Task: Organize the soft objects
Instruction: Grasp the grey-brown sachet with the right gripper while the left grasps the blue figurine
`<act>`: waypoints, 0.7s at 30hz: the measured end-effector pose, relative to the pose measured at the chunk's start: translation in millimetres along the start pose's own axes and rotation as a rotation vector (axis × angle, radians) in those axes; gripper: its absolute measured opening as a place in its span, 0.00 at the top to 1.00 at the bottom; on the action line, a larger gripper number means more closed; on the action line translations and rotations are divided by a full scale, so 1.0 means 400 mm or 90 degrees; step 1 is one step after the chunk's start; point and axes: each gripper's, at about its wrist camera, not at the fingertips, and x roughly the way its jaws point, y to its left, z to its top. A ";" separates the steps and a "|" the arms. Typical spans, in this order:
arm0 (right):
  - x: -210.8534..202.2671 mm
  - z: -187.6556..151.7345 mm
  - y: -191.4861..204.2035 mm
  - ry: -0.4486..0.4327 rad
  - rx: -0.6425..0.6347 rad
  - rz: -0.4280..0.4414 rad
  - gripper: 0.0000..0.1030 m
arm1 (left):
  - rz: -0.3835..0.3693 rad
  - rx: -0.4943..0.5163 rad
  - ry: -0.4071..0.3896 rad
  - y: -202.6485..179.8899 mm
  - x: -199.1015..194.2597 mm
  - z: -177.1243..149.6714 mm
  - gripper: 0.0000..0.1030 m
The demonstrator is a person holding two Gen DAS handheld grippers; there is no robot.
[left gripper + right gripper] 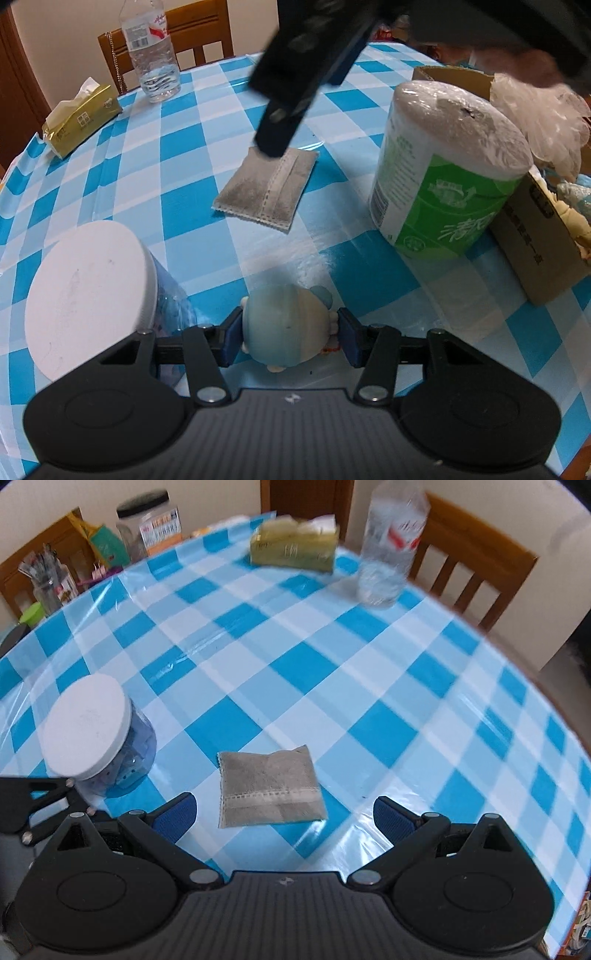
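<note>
Round plush toy (286, 326) pinched in left jaws, flat grey sachet (271, 788) between spread right jaws

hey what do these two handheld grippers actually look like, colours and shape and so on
Both match: the left gripper and right gripper have matte black plastic bodies with a ribbed centre panel, round side housings, angled black linkage arms on silver pins, and blue textured finger pads. No cables or sleeves show.
</note>
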 end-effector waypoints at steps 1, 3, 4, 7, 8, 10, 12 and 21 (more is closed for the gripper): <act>0.019 0.012 -0.005 0.014 0.001 0.011 0.00 | -0.002 0.000 -0.001 0.000 0.000 0.000 0.50; 0.056 0.033 -0.013 0.040 0.004 0.034 0.00 | -0.008 -0.001 -0.003 0.002 -0.001 -0.001 0.50; 0.073 0.043 -0.016 0.050 0.002 0.040 0.00 | -0.009 -0.003 -0.004 0.004 -0.001 -0.001 0.50; 0.128 0.066 -0.021 0.090 -0.012 0.045 0.00 | -0.011 -0.003 -0.006 0.005 0.000 -0.003 0.50; 0.144 0.070 -0.020 0.104 -0.018 0.048 0.00 | -0.013 -0.007 -0.007 0.006 0.000 -0.003 0.50; 0.169 0.075 -0.016 0.121 -0.032 0.045 0.00 | -0.014 -0.011 -0.007 0.008 -0.001 -0.004 0.50; 0.193 0.079 -0.009 0.138 -0.047 0.043 0.00 | -0.016 -0.016 -0.006 0.010 0.000 -0.004 0.50; 0.251 0.103 0.019 0.201 -0.087 0.031 0.00 | -0.021 -0.019 -0.005 0.011 0.002 -0.001 0.50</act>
